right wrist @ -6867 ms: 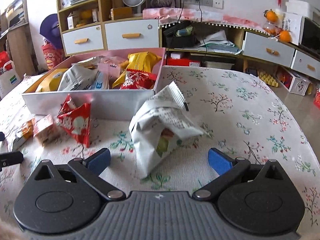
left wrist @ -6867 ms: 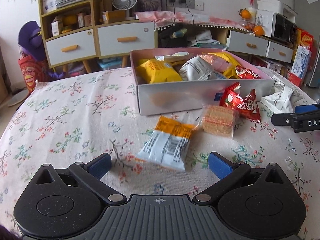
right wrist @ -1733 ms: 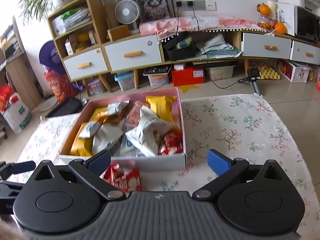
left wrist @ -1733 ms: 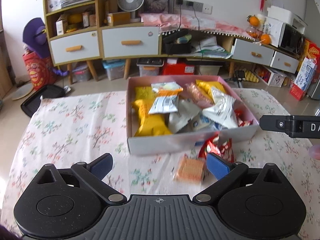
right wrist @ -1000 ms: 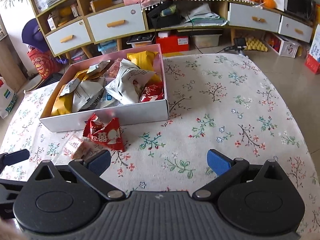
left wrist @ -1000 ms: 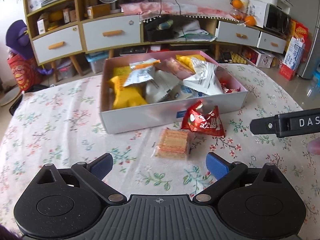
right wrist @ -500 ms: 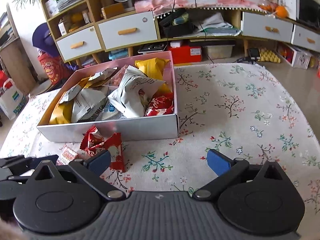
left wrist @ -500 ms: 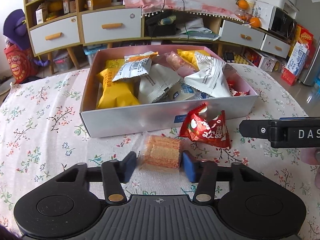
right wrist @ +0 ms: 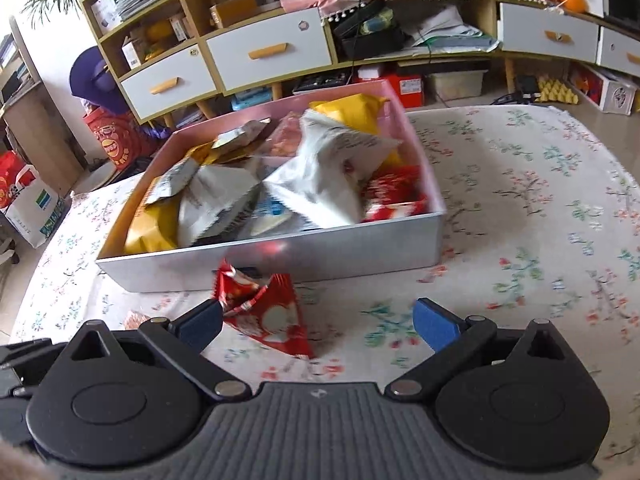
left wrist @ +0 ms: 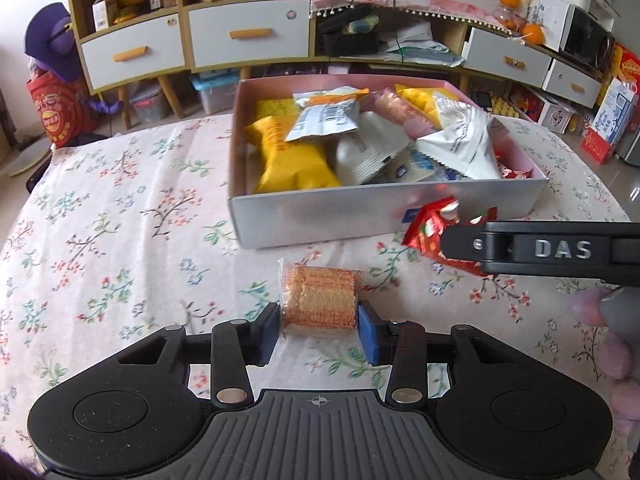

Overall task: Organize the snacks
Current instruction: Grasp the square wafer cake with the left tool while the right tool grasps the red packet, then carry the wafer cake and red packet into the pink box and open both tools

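Observation:
My left gripper (left wrist: 318, 330) is shut on an orange wafer biscuit pack (left wrist: 318, 298), which sits between its blue pads above the flowered tablecloth (left wrist: 100, 240). The snack box (left wrist: 360, 212) full of yellow, white and red packets stands just beyond. My right gripper (right wrist: 318, 320) is open, with a red triangular snack packet (right wrist: 266, 312) lying on the cloth between its fingers, close to the left pad. The box (right wrist: 280, 256) is right behind the packet. In the left wrist view the right gripper's black finger (left wrist: 540, 250) partly covers the red packet (left wrist: 430, 228).
Cabinets with drawers (left wrist: 248, 34) and cluttered shelves stand behind the table. The cloth to the right of the box (right wrist: 540, 200) carries nothing. A red bag (left wrist: 60, 112) and a purple toy sit on the floor at the left.
My left gripper has closed on the wafer pack and lifted it slightly. My right gripper has moved forward and down so the red packet lies between its open fingers.

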A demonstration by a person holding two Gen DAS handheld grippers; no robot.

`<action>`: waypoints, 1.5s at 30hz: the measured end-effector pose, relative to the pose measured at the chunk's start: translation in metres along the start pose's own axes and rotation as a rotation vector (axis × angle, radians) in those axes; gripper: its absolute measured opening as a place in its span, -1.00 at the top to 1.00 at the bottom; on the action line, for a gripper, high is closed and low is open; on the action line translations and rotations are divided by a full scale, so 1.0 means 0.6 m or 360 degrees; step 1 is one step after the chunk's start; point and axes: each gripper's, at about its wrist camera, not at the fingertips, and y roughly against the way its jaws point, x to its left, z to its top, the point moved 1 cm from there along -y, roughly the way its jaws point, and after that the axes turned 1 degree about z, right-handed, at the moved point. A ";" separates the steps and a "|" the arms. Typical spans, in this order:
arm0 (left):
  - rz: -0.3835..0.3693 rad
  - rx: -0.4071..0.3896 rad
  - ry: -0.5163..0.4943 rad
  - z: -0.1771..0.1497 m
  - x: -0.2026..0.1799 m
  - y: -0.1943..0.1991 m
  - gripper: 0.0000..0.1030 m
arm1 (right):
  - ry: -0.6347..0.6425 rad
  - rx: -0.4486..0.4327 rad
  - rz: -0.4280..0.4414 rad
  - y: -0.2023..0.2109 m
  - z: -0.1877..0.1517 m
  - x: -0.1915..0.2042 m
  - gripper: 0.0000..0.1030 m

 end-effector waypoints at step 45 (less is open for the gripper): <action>-0.0019 -0.0097 0.0281 0.016 0.056 0.073 0.25 | 0.0064 -0.0049 0.0207 0.061 0.037 -0.003 0.32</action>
